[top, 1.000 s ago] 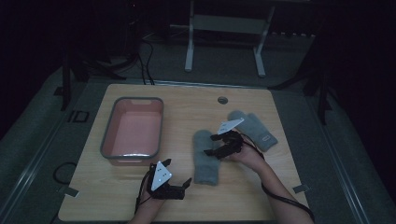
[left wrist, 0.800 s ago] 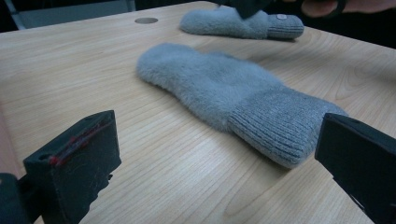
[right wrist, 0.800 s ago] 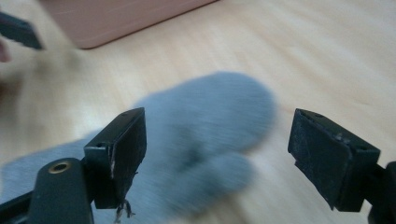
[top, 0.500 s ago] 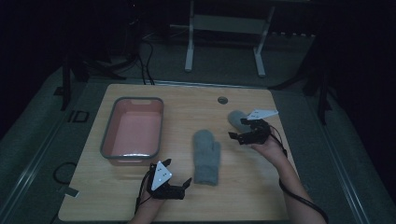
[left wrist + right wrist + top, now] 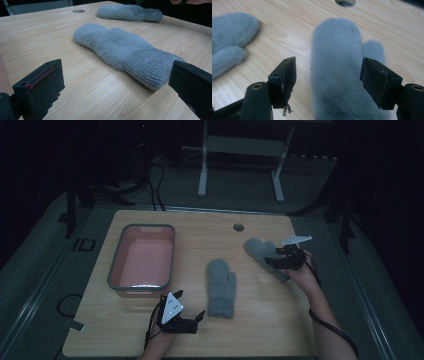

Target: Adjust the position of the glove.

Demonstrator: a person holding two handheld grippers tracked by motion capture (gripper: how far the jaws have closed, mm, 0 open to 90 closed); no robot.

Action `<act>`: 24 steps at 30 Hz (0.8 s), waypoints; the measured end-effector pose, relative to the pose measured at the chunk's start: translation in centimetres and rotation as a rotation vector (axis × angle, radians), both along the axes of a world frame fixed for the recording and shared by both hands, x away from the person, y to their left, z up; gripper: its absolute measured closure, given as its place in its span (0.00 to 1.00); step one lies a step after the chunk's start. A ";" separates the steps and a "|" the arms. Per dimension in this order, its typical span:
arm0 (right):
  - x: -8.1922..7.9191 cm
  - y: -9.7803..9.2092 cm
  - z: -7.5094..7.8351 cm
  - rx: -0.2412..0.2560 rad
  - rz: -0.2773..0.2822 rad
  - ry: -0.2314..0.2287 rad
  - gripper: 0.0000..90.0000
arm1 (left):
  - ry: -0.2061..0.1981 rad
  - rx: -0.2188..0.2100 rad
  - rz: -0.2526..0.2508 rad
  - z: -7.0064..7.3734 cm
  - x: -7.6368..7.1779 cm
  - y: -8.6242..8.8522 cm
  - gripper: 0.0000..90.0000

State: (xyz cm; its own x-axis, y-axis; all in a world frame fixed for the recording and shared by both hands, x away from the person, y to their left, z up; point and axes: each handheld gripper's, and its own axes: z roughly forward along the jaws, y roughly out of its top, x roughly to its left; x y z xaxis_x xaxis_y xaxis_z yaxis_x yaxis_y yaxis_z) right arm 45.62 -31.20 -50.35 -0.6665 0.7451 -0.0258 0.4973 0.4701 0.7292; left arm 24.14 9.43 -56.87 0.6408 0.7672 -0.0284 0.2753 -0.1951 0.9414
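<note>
- Mittens of fluffy grey wool lie flat on the pale wooden counter [image 5: 260,320]: the middle mitten [image 5: 220,286] sits near the counter's centre with its ribbed cuff toward the person, and the far mitten [image 5: 264,254] lies well apart to its right, angled, near a small round hole [image 5: 238,227] in the counter top.
- The pink rectangular plastic bin with a grey rim [image 5: 142,260] stands at the counter's left part, apart from both mittens.
- The left claw [image 5: 192,317] rests low at the front edge, just beside the cuff of the middle mitten; in the left gripper view its jaws are spread wide, with the cuff lying between them and touching neither.
- The right claw [image 5: 272,261] hovers over the far mitten's cuff end; in the right gripper view its jaws stand spread on either side of that mitten's body, gripping nothing.
- The far mitten's thumb points away from the middle mitten.
</note>
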 end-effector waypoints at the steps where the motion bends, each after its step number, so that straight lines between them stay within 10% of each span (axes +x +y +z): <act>1: 0.3 -0.2 -0.1 -0.005 -0.013 -0.005 0.36 | 0.000 0.000 -0.001 0.0 0.0 0.0 0.00; 15: 1.9 -0.5 -4.0 -0.070 -0.017 0.028 0.48 | -0.002 -0.002 0.002 0.0 0.0 0.0 0.00; 24: 1.4 -0.5 -4.1 -0.027 -0.052 0.057 0.73 | 0.001 0.002 0.001 0.0 0.0 0.0 0.00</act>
State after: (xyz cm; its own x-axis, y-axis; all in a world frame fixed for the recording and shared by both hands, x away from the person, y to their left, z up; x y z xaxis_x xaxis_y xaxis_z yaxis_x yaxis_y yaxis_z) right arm 47.03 -31.73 -54.45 -0.6276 0.7785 -0.0090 0.5624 0.4613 0.6862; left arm 24.13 9.42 -56.87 0.6402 0.7677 -0.0277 0.2767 -0.1968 0.9406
